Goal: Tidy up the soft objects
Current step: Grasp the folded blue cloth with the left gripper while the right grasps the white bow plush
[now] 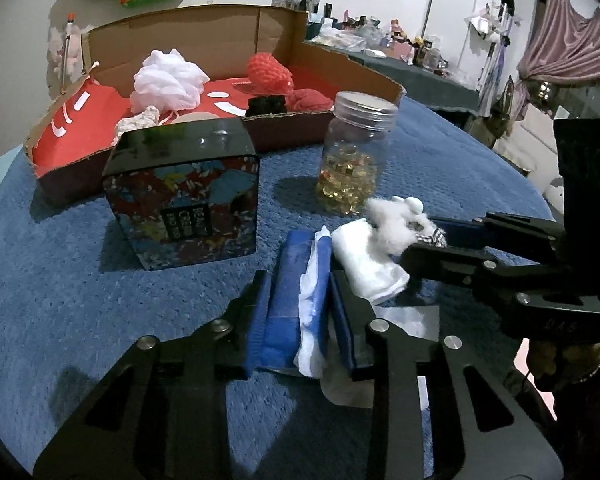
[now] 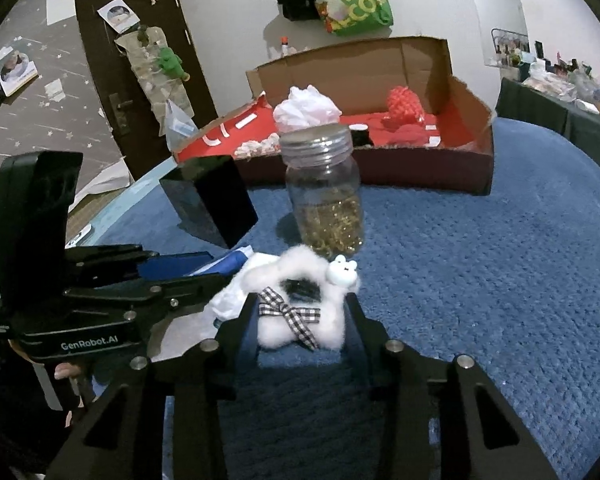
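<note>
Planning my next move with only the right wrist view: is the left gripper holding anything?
Observer: Yes. The left gripper is shut on a blue tissue packet, with white tissue poking out of it.
Operator: What lies between that packet and the fluffy scrunchie in my right gripper?
Observer: A folded white cloth; the scrunchie sits at its far end.
Operator: Is the tin plain black?
Observer: No. Its front face carries a colourful floral print and a dark label.
</note>
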`<state>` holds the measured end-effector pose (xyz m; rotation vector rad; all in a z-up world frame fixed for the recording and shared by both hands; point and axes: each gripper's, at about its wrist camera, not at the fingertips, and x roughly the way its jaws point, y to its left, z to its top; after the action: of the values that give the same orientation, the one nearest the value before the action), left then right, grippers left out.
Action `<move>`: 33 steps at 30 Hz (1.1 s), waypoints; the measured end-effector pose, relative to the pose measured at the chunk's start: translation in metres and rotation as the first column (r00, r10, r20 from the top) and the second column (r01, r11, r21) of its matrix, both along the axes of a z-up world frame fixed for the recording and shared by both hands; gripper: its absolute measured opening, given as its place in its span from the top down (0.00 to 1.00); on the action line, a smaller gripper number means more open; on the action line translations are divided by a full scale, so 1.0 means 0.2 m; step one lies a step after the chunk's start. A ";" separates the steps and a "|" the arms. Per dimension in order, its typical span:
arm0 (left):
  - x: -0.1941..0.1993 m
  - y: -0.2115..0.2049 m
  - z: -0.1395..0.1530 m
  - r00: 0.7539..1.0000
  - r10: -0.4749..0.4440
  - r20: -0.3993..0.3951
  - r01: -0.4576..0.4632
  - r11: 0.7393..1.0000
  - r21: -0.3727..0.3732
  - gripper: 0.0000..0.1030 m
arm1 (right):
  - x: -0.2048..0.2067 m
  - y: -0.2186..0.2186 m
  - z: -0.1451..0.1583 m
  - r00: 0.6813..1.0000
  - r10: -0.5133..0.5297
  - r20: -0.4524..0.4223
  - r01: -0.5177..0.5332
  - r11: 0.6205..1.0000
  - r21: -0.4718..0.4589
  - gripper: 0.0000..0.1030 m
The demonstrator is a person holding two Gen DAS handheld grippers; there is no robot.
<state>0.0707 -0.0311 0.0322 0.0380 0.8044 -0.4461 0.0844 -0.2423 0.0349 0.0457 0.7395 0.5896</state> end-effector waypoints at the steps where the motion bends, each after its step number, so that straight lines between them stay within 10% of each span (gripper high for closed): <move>1: -0.01 0.00 0.00 1.000 0.001 0.002 -0.001 1.000 -0.002 0.73 | -0.01 0.00 0.01 1.000 -0.002 0.005 0.002 1.000 0.003 0.58; 23: -0.07 0.05 0.04 0.999 0.030 0.025 -0.030 1.000 -0.002 0.77 | -0.09 0.01 0.06 0.998 -0.017 0.057 0.019 0.999 -0.030 0.58; 26: -0.06 0.05 0.02 0.999 0.030 0.012 -0.030 1.000 0.006 0.69 | -0.08 0.00 0.05 0.998 -0.029 0.057 0.032 0.998 -0.055 0.58; 29: -0.06 0.05 0.00 0.998 0.056 0.013 -0.056 0.998 0.030 0.35 | -0.08 0.00 0.02 0.998 -0.041 0.047 0.046 0.995 -0.091 0.57; 33: -0.04 0.05 -0.01 0.998 0.068 0.009 -0.068 0.997 0.026 0.35 | -0.10 0.00 -0.02 0.997 -0.050 0.057 0.057 0.990 -0.132 0.55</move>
<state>0.0627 -0.0208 0.0294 0.0365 0.8014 -0.3710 0.0650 -0.2430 0.0316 -0.0739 0.7222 0.4873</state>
